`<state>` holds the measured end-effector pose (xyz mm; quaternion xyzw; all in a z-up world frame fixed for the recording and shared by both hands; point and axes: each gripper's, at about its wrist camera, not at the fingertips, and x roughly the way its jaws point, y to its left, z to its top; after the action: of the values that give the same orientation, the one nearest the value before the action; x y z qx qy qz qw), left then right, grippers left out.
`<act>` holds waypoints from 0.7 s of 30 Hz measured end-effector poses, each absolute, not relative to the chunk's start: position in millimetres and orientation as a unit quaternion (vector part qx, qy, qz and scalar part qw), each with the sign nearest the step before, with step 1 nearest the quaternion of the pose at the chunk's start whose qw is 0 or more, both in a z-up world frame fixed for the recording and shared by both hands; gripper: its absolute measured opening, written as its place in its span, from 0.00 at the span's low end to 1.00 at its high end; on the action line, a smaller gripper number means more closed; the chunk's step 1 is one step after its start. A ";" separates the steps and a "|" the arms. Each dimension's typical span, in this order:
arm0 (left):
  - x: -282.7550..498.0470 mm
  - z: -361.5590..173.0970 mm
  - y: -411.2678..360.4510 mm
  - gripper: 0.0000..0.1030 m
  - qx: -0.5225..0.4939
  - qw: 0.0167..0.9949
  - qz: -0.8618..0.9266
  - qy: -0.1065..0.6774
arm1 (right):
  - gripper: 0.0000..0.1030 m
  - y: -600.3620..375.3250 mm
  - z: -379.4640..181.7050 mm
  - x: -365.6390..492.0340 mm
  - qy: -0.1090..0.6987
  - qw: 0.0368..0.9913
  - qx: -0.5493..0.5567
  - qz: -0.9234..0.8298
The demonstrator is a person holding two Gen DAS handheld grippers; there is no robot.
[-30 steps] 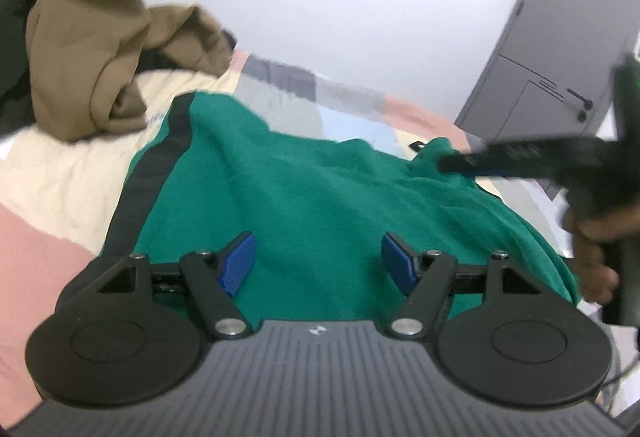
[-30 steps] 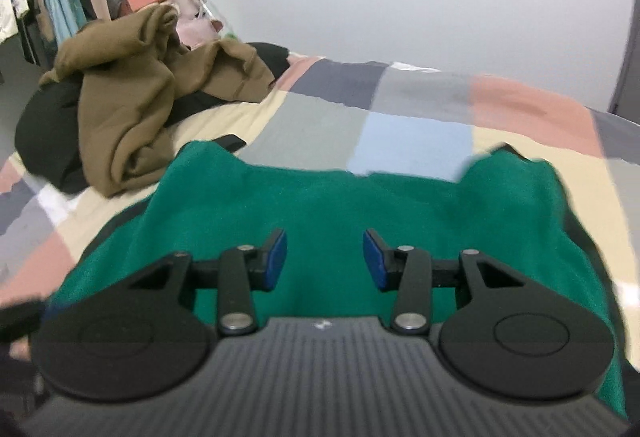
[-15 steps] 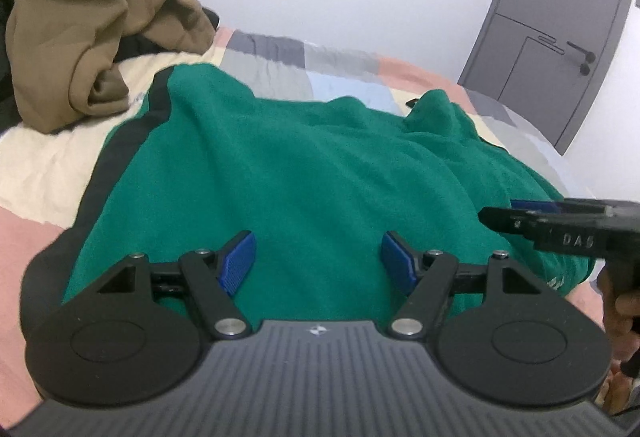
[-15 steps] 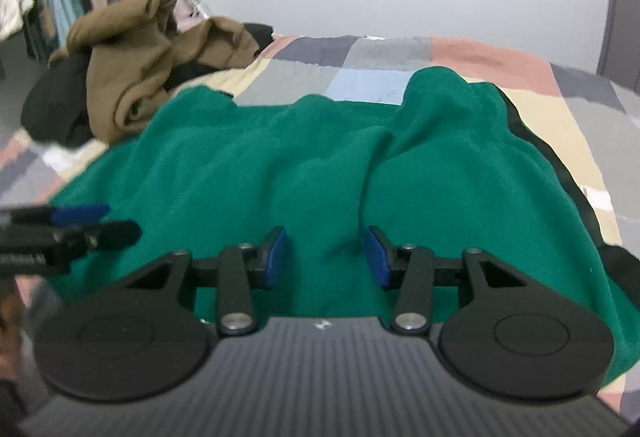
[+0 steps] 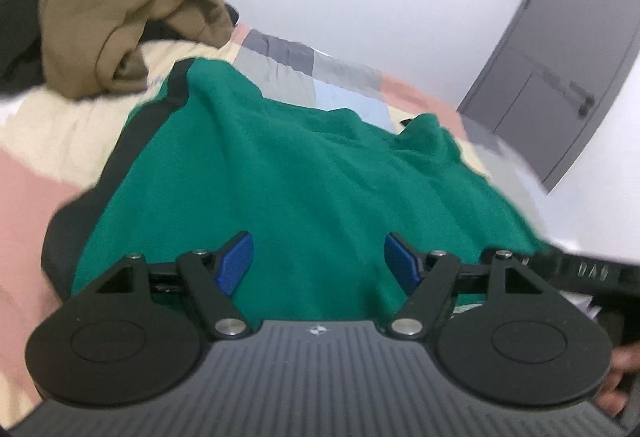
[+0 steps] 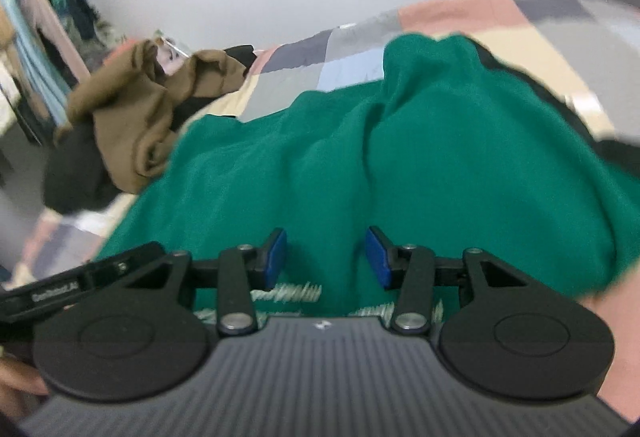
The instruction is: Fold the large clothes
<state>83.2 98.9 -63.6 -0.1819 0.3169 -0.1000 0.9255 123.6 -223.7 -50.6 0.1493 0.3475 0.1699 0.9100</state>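
I hover my left gripper [image 5: 318, 257] and right gripper [image 6: 326, 253], both spread and empty, over the green garment's [image 5: 304, 177] near hem; next I must pinch its corners.

The left gripper [image 5: 319, 259] is a matte black device with a grey ribbed housing [image 5: 320, 377] across its base, marked by a small white emblem at the front edge. Two round black discs, each with a raised inner ring, flank the housing. Angled black link arms run forward from silver pivot screws [image 5: 230, 326] to fingers faced with ribbed blue pads [image 5: 236, 265]. Triangular cut-outs show in the outer brackets. The right gripper [image 6: 326, 257] has the same build: grey ribbed body, black discs, silver screws, blue pads [image 6: 276, 257]. White lettering runs along the black side of each device where the other camera catches it.
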 end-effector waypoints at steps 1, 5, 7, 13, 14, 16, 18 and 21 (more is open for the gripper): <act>76.6 -61.1 99.6 0.75 -0.194 0.923 -0.100 0.316 | 0.46 -226.5 -49.9 117.6 0.350 0.906 0.163 0.171; 55.1 -57.0 98.3 0.79 -0.226 0.915 -0.095 0.321 | 0.59 -239.1 -53.5 103.9 0.372 0.881 0.232 0.177; 48.1 -58.8 98.6 0.80 -0.247 0.906 -0.096 0.330 | 0.79 -246.1 -57.0 99.5 0.376 0.870 0.266 0.176; 47.9 -77.1 100.9 0.84 -0.307 0.869 -0.099 0.375 | 0.85 -267.3 -92.3 109.6 0.431 0.792 0.395 0.175; 50.2 -80.6 101.6 0.84 -0.314 0.865 -0.098 0.379 | 0.85 -270.7 -102.3 113.0 0.444 0.775 0.418 0.165; 54.3 -87.7 104.7 0.86 -0.332 0.856 -0.092 0.386 | 0.85 -275.3 -117.4 118.7 0.455 0.756 0.446 0.147; 58.4 -94.8 108.8 0.88 -0.351 0.845 -0.088 0.395 | 0.85 -279.6 -130.1 127.7 0.457 0.740 0.474 0.136; 65.4 -106.4 117.5 0.90 -0.383 0.826 -0.082 0.406 | 0.86 -284.3 -138.1 138.0 0.440 0.723 0.517 0.128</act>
<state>65.4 117.5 -106.4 -0.3826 0.4060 -0.0824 0.8258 138.0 -284.3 -138.1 0.5173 0.4395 0.1277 0.7231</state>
